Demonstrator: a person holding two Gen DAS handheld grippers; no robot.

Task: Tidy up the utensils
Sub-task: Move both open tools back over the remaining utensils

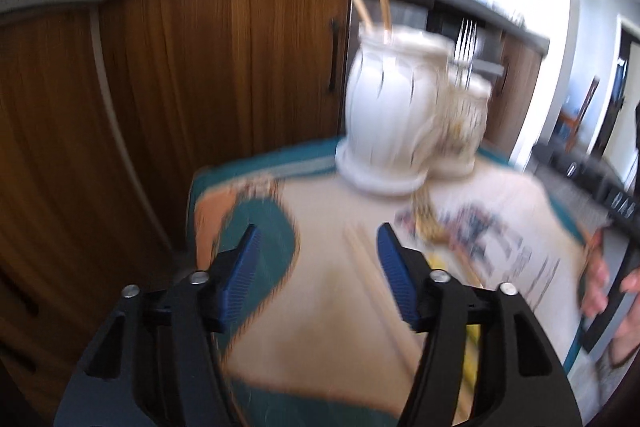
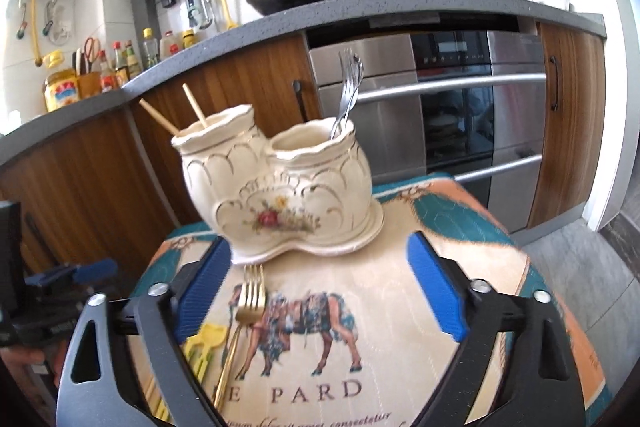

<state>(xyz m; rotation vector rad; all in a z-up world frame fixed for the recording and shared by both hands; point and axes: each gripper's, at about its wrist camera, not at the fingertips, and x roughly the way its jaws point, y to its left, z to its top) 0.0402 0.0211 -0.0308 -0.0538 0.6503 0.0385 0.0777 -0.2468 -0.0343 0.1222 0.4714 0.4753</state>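
Status: partly complete. The ceramic holder [image 2: 280, 187] stands on the table [image 2: 460, 227]; chopsticks [image 2: 192, 111] occupy its left cup, forks [image 2: 348, 95] its right. A gold fork [image 2: 244, 311] and yellow utensil [image 2: 204, 343] remain on the table. Left tool [image 1: 318, 275] and right tool [image 2: 316, 291] are released, grasping nothing.

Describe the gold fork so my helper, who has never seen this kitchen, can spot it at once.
On the printed cloth stands a cream two-pot ceramic holder. Just in front of its base lies the gold fork, tines toward the holder. Beside it lies a yellow plastic utensil; the silver forks stand inside the holder.
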